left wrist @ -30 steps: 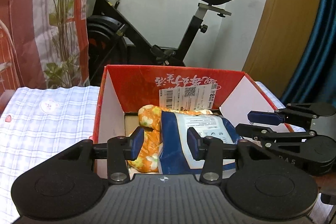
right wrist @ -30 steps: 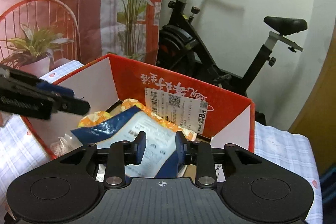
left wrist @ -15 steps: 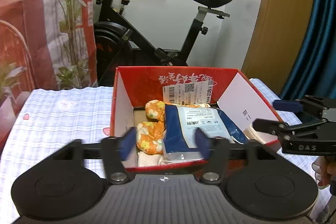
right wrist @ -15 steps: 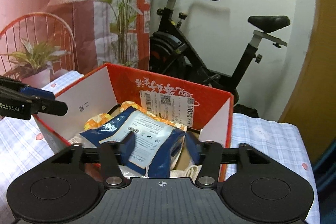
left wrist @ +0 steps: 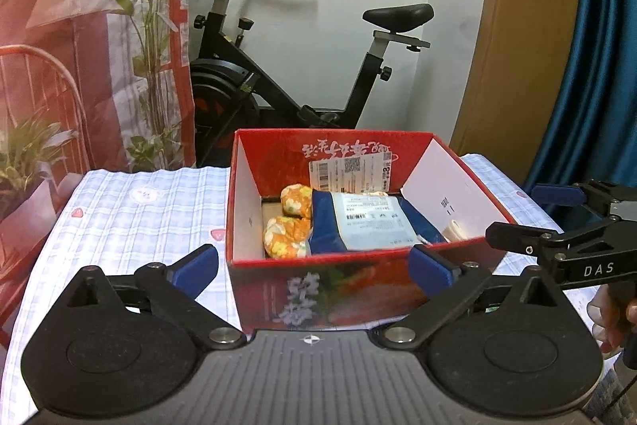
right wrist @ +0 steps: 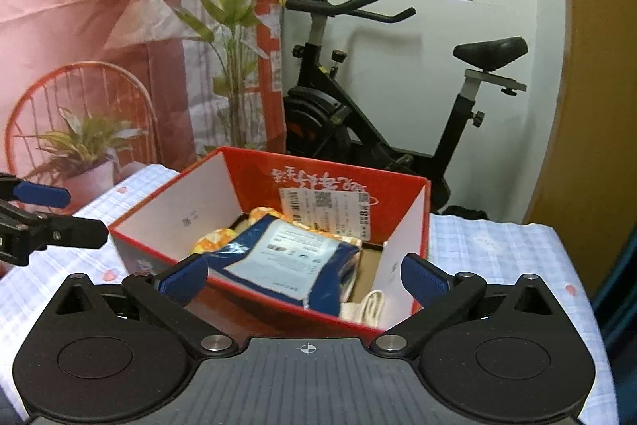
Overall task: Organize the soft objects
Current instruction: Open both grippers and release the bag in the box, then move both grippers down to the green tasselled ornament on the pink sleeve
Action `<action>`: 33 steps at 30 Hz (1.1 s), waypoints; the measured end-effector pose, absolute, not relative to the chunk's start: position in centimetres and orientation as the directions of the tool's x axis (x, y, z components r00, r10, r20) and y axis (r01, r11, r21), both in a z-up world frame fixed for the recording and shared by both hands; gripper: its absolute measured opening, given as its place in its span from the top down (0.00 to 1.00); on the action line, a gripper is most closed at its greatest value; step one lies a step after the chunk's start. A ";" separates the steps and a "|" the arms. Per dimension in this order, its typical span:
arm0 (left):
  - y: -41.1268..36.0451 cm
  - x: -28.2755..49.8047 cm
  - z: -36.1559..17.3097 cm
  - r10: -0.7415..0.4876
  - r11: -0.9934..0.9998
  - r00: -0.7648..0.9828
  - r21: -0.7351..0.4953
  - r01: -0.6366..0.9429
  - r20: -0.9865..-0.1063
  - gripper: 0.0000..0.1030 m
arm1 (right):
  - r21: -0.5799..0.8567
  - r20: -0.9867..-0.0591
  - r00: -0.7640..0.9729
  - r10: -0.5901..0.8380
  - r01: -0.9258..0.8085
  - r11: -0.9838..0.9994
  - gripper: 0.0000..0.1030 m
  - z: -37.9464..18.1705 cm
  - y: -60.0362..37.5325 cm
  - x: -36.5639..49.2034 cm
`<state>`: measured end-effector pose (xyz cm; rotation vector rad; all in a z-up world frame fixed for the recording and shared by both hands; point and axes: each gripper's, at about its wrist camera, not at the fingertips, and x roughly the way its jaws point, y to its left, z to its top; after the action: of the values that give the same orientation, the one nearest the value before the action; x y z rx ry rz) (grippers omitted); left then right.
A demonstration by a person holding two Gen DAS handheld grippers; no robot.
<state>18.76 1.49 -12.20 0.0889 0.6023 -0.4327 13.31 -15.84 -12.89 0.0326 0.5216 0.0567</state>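
Red box [left wrist: 358, 289] sits on the bench [left wrist: 131, 210], which has a blue checked cloth with small hearts. Box top is open, flaps standing up, white inside walls, a shipping label [left wrist: 350, 174] stuck on the far inner wall.

Inside the box: a blue packet [left wrist: 370, 222] with a pale printed label, lying flat and tilted, on top of the pile. Left of it in the left wrist view, an orange flowered soft thing [left wrist: 288, 230], two rounded lumps showing, touching the packet edge. A white folded cloth item [right wrist: 372, 307] sits in the near right corner of the box in the right wrist view, partly under the packet.

Left gripper [left wrist: 314, 265] is spread wide, nothing between the blue pads, held just in front of the near wall of the box, pads to either side of the box front. Right gripper [right wrist: 304, 277] also spread wide and holding nothing, in front of the box near corner, above the bench. Right gripper also shows at the right edge of the left wrist view, side on, fingers parted, beside the box's right wall, with a bit of the person's hand [left wrist: 613, 313] behind it.

Behind the bench: black exercise bike [left wrist: 286, 74], a tall leafy plant [left wrist: 151, 26] against a red and white backdrop, a small potted plant [right wrist: 85, 150], blue curtain [left wrist: 597, 66] at right.
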 end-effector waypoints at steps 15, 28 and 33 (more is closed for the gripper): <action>3.4 13.7 -15.7 -0.316 0.930 0.751 -0.033 0.366 -0.580 0.01 | 0.076 -0.464 0.883 0.072 -0.041 0.996 0.00 -14.3 -13.9 7.8; 3.6 11.3 -19.7 -0.299 0.943 0.727 -0.076 0.323 -0.618 0.01 | 0.078 -0.490 0.871 0.019 0.022 0.997 0.00 -19.2 -12.7 3.9; 4.0 10.6 -21.0 -0.290 0.949 0.717 -0.092 0.302 -0.634 0.01 | 0.074 -0.502 0.865 0.002 0.041 0.996 0.00 -20.8 -12.9 2.6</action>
<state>10.58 4.03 -21.02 0.0187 0.6983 -0.3275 2.57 -12.90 -20.82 0.0833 0.5255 -0.0206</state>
